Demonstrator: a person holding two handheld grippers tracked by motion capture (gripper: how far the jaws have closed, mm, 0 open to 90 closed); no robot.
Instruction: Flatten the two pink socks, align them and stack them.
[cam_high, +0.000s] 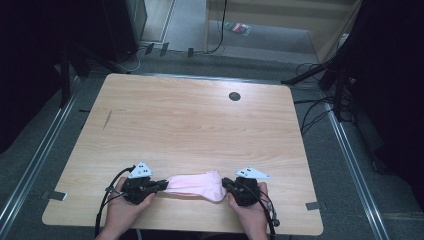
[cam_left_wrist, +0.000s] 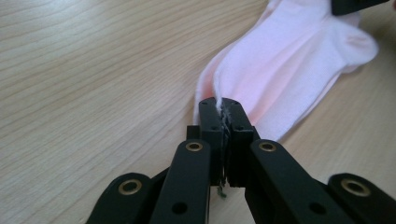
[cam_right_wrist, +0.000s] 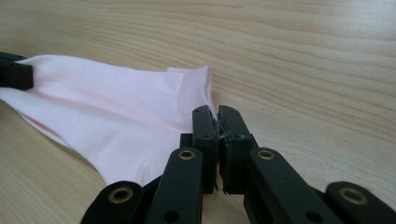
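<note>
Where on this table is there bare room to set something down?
Almost all of the table beyond the pink sock is bare wood, up to the dark grommet. Crowded: the near edge, where the left tool and right tool pinch the sock's ends.

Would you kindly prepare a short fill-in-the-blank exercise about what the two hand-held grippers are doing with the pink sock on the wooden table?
1. The left gripper and the right gripper each pinch one end of a soft fabric sock whose colour is ____.
2. The sock is stretched between the grippers over a table made of light ____.
3. Both grippers' jaws stand ____ on the fabric.
4. In the high view, a small dark round ____ sits near the table's far edge.

Missing words: pink; wood; shut; hole
</note>
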